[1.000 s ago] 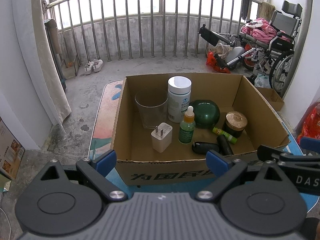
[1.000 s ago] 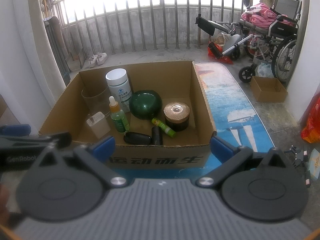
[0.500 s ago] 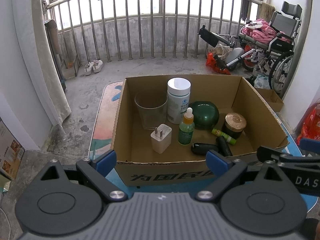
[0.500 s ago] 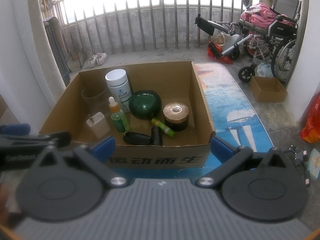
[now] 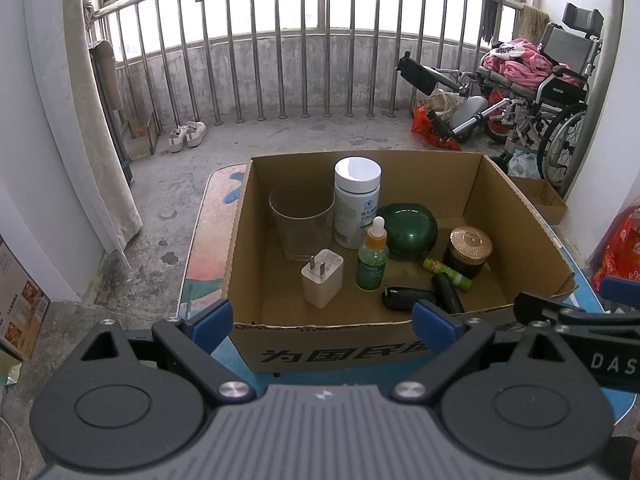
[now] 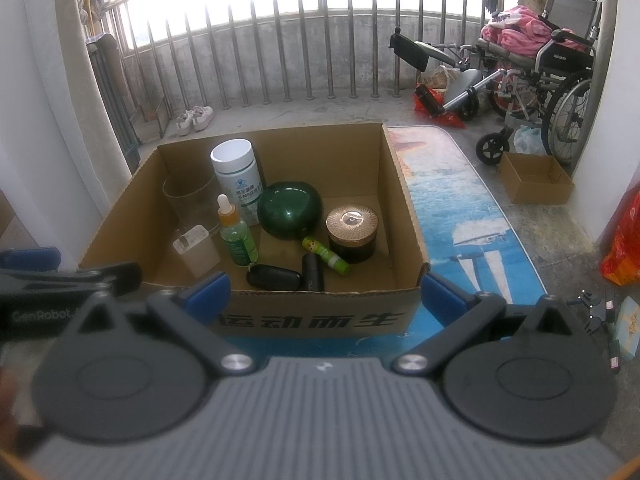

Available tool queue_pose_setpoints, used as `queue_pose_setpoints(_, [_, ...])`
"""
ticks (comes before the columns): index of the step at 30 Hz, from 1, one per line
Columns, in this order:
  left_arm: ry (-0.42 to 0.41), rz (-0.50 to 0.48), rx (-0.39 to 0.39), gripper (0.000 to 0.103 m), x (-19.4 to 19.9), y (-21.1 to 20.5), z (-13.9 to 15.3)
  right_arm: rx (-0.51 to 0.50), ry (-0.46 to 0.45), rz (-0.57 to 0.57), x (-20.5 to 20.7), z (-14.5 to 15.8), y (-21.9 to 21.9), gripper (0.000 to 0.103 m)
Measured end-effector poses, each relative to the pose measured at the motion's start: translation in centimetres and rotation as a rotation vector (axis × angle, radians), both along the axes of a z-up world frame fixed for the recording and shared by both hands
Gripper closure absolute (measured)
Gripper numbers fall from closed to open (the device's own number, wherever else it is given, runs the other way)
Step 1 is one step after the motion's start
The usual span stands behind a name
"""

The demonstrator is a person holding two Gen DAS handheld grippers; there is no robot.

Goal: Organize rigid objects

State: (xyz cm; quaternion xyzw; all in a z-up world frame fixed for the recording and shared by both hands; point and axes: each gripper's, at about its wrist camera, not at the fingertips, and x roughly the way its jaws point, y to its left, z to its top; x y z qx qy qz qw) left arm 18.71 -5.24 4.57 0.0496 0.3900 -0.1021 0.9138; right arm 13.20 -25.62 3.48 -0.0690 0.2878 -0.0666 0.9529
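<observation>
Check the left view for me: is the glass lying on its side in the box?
No, the glass stands upright with its mouth up, at the back left of the box beside the white bottle.

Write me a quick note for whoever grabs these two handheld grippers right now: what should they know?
Left gripper: open, empty, short of the cardboard box.
Right gripper: open, empty, also at the box's near wall.
In the box, upright: glass, white bottle, dropper bottle, white charger, gold-lidded jar, green round container. Lying flat: two black items and a green tube.
Nothing is held; whether more sorting remains is unclear.
</observation>
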Motion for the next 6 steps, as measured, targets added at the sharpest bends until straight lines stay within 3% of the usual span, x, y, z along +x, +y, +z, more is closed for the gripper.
queue_pose_setpoints(6, [0.001,0.0,0.0,0.006,-0.01,0.0,-0.03,-0.001,0.001,0.0,-0.04,0.0,-0.05,0.001])
